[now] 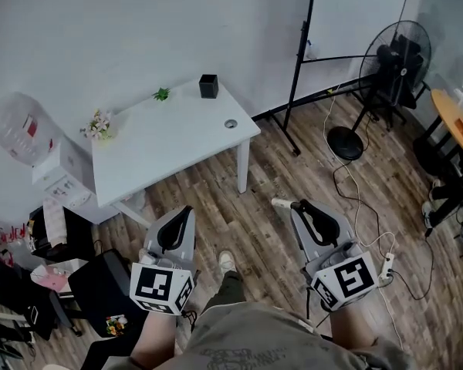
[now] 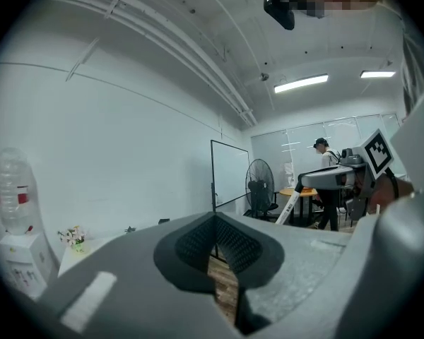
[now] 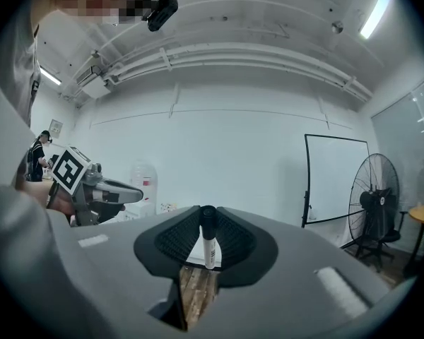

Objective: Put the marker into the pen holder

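Note:
The black pen holder (image 1: 208, 85) stands at the far edge of the white table (image 1: 170, 141), well ahead of both grippers. My right gripper (image 1: 299, 206) is shut on the marker (image 3: 208, 240), a white barrel with a black cap that stands upright between the pads; its white end (image 1: 281, 203) pokes out to the left in the head view. My left gripper (image 1: 187, 211) is shut with nothing in it, its pads (image 2: 198, 242) meeting at the tip. Both are held over the wooden floor in front of the table. The left gripper view shows the right gripper with the marker (image 2: 290, 207).
On the table are a small round object (image 1: 231, 123), a flower pot (image 1: 99, 123) and a tiny plant (image 1: 162, 94). A water dispenser (image 1: 31, 137) stands left, a whiteboard stand (image 1: 299, 60) and fan (image 1: 390, 64) right. Cables (image 1: 355, 199) and a power strip (image 1: 387, 264) lie on the floor.

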`<action>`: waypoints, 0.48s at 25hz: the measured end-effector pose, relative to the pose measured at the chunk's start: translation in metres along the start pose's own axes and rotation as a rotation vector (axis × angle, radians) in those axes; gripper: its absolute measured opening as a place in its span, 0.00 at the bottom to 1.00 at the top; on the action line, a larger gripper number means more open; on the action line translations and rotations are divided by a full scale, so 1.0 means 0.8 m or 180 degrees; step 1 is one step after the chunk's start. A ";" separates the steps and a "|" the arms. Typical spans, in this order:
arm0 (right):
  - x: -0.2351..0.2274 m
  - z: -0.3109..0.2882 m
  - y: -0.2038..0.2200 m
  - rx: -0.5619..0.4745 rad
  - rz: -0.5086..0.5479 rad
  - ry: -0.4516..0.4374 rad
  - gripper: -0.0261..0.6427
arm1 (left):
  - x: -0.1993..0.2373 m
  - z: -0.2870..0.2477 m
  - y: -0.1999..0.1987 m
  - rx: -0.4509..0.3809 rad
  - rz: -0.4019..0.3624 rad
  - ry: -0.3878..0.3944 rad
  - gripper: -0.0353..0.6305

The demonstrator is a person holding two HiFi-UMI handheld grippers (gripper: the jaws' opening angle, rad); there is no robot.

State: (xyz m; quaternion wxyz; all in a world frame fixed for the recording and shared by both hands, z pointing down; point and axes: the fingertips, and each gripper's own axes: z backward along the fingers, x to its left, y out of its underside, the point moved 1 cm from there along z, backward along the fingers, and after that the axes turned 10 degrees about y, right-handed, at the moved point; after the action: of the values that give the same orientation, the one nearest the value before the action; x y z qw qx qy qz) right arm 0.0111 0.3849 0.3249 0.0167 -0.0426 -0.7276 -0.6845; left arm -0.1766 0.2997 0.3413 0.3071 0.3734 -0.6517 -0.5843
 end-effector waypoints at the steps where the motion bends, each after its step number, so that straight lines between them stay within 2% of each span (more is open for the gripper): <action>1: -0.003 -0.018 -0.001 0.0013 -0.0002 0.0005 0.19 | 0.014 -0.012 -0.003 0.0004 -0.0003 0.0008 0.05; 12: -0.012 -0.210 -0.015 0.0129 0.0046 0.0017 0.19 | 0.175 -0.126 -0.019 0.0036 -0.0004 0.0101 0.06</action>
State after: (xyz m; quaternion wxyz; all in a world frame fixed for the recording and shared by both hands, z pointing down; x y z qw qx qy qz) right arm 0.0141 0.2160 0.3226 0.0245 -0.0457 -0.7409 -0.6696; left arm -0.1652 0.1269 0.3345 0.3149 0.3847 -0.6499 -0.5748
